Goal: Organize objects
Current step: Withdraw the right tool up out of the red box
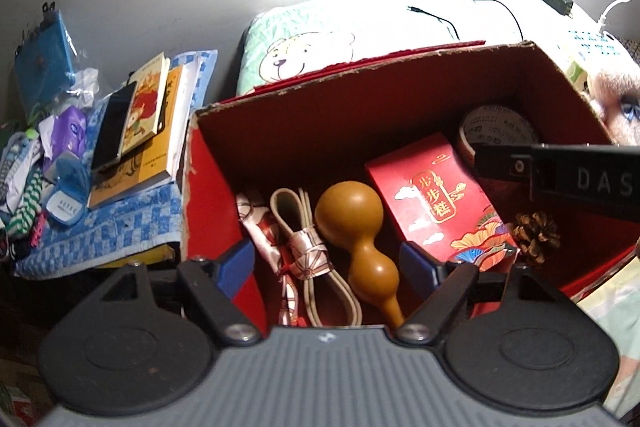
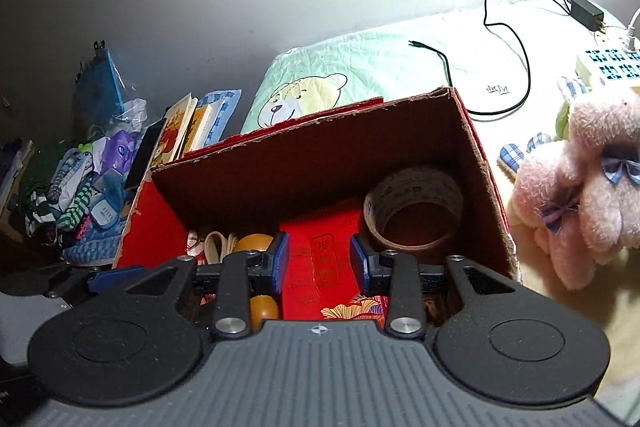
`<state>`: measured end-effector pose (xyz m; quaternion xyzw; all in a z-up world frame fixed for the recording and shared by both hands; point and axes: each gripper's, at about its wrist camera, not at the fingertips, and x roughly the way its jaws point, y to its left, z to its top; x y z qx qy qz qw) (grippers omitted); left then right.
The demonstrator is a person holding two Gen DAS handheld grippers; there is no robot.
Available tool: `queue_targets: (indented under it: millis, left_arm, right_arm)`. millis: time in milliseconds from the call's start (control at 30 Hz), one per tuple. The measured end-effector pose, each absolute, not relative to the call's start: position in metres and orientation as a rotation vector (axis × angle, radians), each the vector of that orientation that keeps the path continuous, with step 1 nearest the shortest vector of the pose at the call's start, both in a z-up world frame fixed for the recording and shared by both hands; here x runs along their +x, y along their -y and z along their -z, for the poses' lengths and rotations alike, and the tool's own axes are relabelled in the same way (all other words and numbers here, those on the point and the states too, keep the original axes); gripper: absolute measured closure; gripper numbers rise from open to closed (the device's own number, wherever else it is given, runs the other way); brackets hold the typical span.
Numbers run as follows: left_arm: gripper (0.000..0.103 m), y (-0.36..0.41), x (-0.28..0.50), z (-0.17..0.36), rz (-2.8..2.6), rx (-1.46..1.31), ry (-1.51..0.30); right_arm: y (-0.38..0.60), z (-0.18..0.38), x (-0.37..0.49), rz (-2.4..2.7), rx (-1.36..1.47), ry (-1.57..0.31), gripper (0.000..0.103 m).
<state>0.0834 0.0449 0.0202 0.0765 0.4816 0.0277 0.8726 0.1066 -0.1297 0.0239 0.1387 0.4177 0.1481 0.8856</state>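
An open red cardboard box [image 1: 320,123] [image 2: 280,171] holds a tan gourd [image 1: 352,223], a red gift packet [image 1: 436,211] [image 2: 320,251], a tape roll [image 2: 414,211], a pine cone [image 1: 536,235] and a bundled cord tied with ribbon [image 1: 304,247]. My left gripper [image 1: 328,263] stands wide open over the box's near edge, above the gourd and cord, holding nothing. My right gripper [image 2: 319,261] is open to a narrower gap above the red packet, which shows between its blue pads [image 2: 280,259]. I cannot tell if the pads touch the packet. The right gripper's body [image 1: 560,179] crosses the left wrist view at the right.
Left of the box, books [image 1: 148,131] and a dark phone [image 1: 114,127] lie on a blue checked towel [image 1: 120,227], beside socks and small packets [image 1: 28,187]. Behind is a bear-print pillow [image 2: 320,83] with a black charger cable [image 2: 508,47]. A pink plush toy [image 2: 580,187] and a power strip [image 2: 612,63] lie to the right.
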Motion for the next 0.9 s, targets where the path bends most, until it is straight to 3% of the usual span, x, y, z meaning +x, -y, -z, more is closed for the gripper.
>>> queue_targets:
  millis: [333, 500, 633, 900]
  left_arm:
    - [0.008, -0.042, 0.059, -0.043, -0.047, 0.098, -0.884]
    - [0.008, -0.04, 0.046, -0.053, -0.056, 0.077, -0.872]
    - [0.008, -0.04, 0.031, -0.061, -0.043, 0.072, -0.877]
    - [0.007, -0.031, 0.005, -0.061, -0.016, 0.086, -0.92]
  right_arm:
    - [0.13, -0.046, 0.078, -0.278, 0.243, -0.81, 0.067]
    - [0.134, -0.055, 0.061, -0.27, 0.243, -0.779, 0.066]
    - [0.139, -0.062, 0.044, -0.262, 0.251, -0.752, 0.057]
    - [0.142, -0.063, 0.021, -0.268, 0.249, -0.777, 0.057]
